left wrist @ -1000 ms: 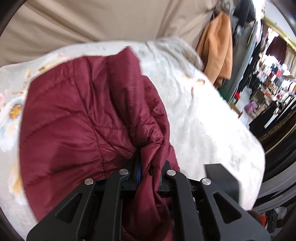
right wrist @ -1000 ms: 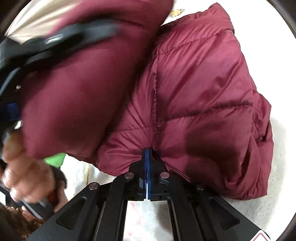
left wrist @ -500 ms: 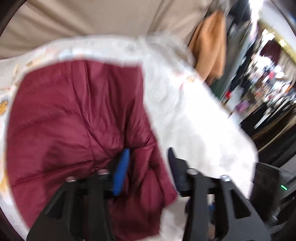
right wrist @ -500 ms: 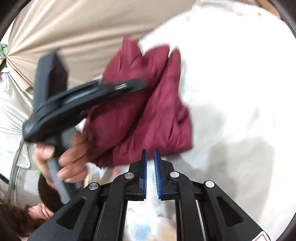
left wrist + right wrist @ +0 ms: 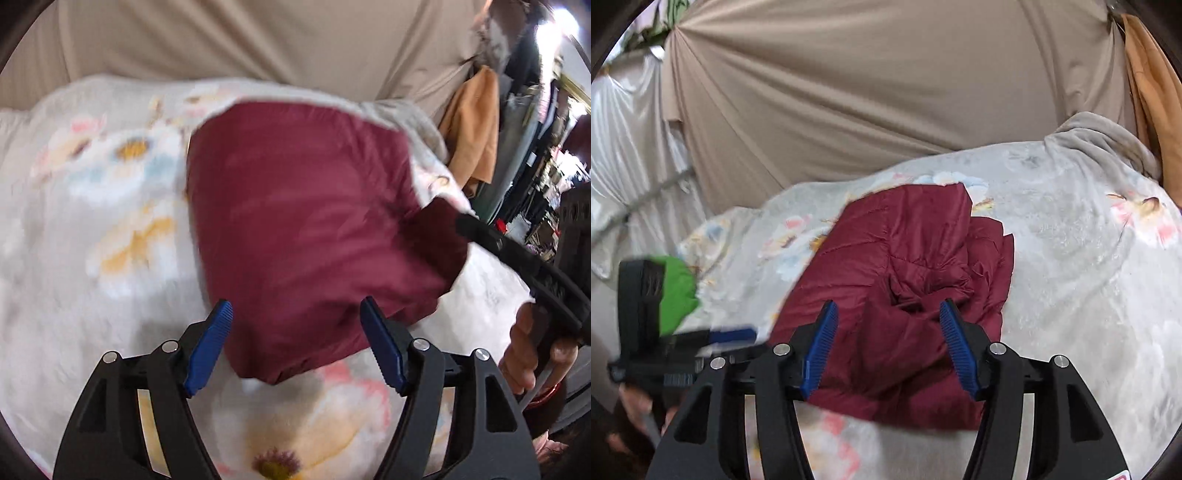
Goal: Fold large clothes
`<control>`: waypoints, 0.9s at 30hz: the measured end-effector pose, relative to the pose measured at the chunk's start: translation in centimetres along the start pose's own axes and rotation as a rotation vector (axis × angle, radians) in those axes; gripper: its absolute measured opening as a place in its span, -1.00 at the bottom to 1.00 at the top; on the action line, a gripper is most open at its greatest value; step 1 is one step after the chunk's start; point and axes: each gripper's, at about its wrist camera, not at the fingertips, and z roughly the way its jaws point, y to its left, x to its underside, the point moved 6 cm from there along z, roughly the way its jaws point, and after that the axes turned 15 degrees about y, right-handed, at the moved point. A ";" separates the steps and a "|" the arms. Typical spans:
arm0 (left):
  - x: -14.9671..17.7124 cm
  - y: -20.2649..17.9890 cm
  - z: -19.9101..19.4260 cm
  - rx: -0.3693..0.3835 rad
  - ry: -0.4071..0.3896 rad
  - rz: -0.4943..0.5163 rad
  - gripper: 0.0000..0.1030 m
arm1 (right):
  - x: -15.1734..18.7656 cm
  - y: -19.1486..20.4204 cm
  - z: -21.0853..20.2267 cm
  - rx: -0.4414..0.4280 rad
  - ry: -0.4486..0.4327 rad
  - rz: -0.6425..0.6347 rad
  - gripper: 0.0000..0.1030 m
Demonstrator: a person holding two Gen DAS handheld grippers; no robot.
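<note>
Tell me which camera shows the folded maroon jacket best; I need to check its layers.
The right wrist view: the maroon jacket is sharp there, with quilting and stacked folds visible on the floral blanket. The left wrist view shows it blurred, a smooth maroon mass, its right side behind the other gripper.

Left view motion-blurred; jacket (image 5: 306, 229) quilting smeared; floral blanket (image 5: 110, 229) print indistinct.

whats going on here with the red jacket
A person is folding a maroon puffer jacket on a floral blanket, with a handheld gripper in each hand. The left gripper and the right gripper are both open and hold nothing. The jacket lies in a compact folded bundle on the blanket, just ahead of both grippers. In the left wrist view the right gripper shows at the jacket's right edge, though blur hides whether it touches the fabric.
</note>
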 end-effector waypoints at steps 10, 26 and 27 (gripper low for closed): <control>-0.1 -1.0 4.2 -0.065 0.023 0.046 0.38 | 4.2 -6.5 2.9 -0.001 0.082 0.215 -0.92; -1.1 -2.4 0.9 -0.185 -0.080 0.096 0.35 | 3.6 -7.1 0.5 -0.032 0.106 0.252 -0.65; -1.6 -2.7 0.0 -0.181 -0.105 0.099 0.36 | 2.5 -6.8 -0.4 -0.028 0.080 0.235 -0.65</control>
